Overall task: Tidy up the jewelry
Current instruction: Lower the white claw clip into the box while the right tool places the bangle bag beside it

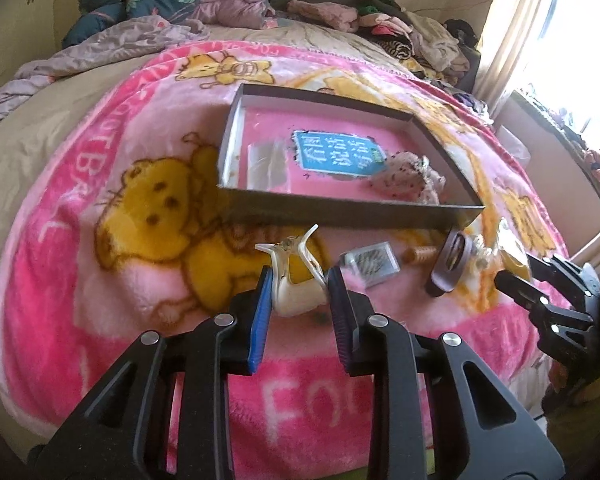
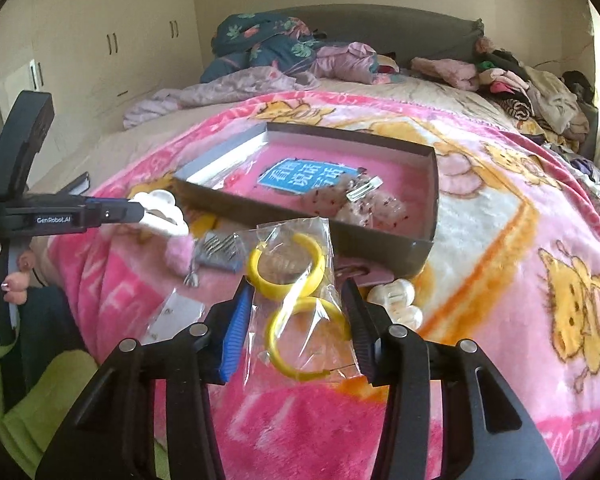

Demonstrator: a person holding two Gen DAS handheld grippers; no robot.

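My left gripper [image 1: 300,276] is shut on a cream hair claw clip [image 1: 296,288] and holds it above the pink blanket. In the right wrist view, that gripper [image 2: 134,211] and the claw clip [image 2: 160,214] are at the left, just in front of the box's near corner. My right gripper [image 2: 296,284] is shut on a clear bag of yellow hoop earrings [image 2: 296,312], lifted in front of the shallow dark box [image 2: 380,242]. Inside the box [image 1: 340,210] lie a pink scrunchie [image 1: 404,180], a silver clip [image 2: 362,190] and a blue label.
On the blanket in front of the box lie a packet of hairpins [image 1: 370,266], a dark oval clip [image 1: 450,262], a pearl-white clip [image 2: 396,300] and a small clear packet [image 2: 176,312]. Clothes are piled at the bed's far end. A person's hand [image 2: 12,276] is at the left.
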